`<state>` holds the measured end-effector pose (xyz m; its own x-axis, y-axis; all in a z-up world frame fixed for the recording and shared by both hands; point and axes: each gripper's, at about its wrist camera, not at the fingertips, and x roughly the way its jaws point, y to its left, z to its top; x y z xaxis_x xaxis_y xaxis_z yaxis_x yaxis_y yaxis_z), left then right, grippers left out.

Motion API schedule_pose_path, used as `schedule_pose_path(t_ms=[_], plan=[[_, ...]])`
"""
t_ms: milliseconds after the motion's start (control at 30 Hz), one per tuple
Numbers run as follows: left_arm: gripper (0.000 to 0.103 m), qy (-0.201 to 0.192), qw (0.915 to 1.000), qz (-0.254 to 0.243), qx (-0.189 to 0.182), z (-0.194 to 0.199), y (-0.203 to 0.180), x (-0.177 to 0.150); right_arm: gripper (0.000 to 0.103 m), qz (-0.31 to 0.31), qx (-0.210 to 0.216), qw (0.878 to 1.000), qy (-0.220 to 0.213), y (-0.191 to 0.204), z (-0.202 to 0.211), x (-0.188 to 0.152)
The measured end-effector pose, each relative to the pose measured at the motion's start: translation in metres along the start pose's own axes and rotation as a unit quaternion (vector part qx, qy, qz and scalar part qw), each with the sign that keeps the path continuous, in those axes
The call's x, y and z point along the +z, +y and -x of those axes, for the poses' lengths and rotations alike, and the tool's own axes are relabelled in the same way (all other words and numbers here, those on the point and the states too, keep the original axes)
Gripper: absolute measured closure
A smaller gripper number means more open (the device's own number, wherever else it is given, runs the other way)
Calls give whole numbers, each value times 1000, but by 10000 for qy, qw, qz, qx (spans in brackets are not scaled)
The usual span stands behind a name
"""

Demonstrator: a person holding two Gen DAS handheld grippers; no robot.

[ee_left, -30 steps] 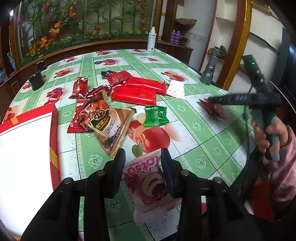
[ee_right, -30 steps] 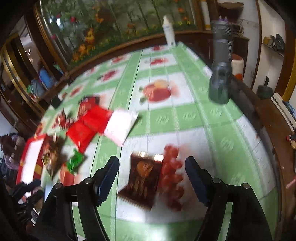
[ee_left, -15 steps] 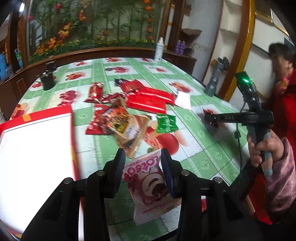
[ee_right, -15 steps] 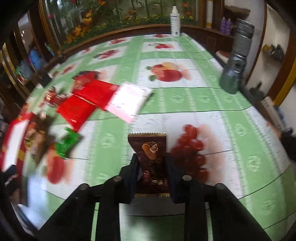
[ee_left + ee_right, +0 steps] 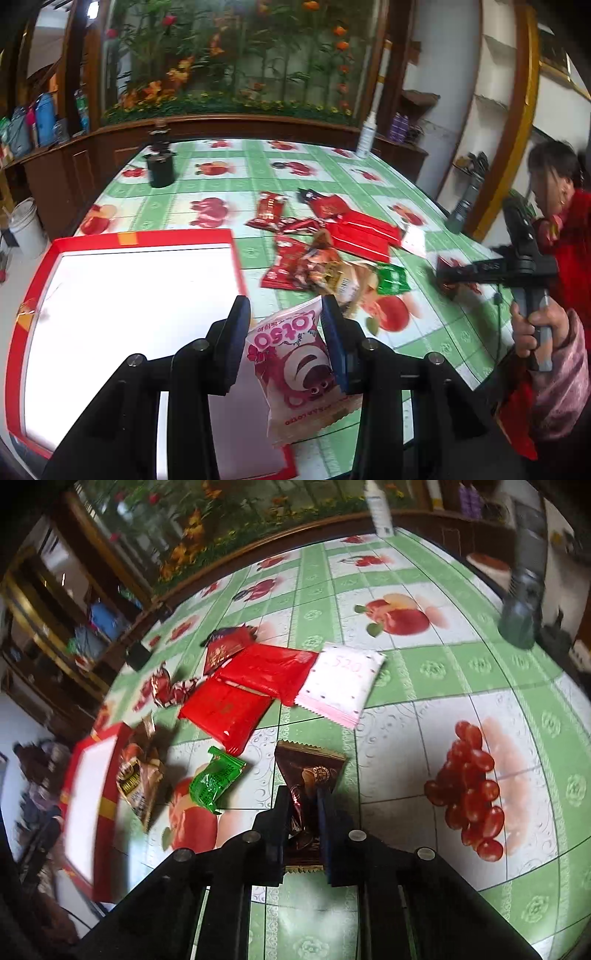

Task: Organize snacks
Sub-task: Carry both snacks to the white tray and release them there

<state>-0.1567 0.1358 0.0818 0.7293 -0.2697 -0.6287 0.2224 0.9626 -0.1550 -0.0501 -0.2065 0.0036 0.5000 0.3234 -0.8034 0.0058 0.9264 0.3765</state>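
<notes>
Left wrist view showed the left gripper (image 5: 286, 332) clamped on a pink Lotso packet (image 5: 295, 363) above the red-rimmed tray (image 5: 146, 236); its loose hold could slip. The right gripper (image 5: 304, 805) pinched a brown packet's (image 5: 310, 771) crumpled edge, which risked tearing.

Your left camera sat just behind its gripper (image 5: 284, 336) and looked forward and down from close above the near corner of the red-rimmed box (image 5: 236, 258), out across the table (image 5: 229, 177) toward the flower display, with your right hand (image 5: 537, 326) at its right edge. Your right camera sat behind its own gripper (image 5: 303, 805), closer to the tabletop (image 5: 443, 672) and tilted more steeply, facing the same planted wall. Both views shared the red packets (image 5: 364, 234) (image 5: 243, 694), the green packet (image 5: 392, 279) (image 5: 214, 779), the white bottle (image 5: 367, 134) (image 5: 378, 506) and the box (image 5: 99, 775).
</notes>
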Motion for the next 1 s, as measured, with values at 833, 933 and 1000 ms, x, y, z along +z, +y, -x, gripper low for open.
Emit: schedule_pose_path(t_ms=[833,933,1000], plan=[[65,229,9891,334,1416,14,82,-15,88,1776,2884,9381,723,268,-44,-29],[63,251,9868,378,1552,14,86,-16,85,1970,2830,9359,715,286,-50,-42],[47,237,9849,420,1663,16,88,-17,84,1890,3043,9308,725,284,-49,-43]])
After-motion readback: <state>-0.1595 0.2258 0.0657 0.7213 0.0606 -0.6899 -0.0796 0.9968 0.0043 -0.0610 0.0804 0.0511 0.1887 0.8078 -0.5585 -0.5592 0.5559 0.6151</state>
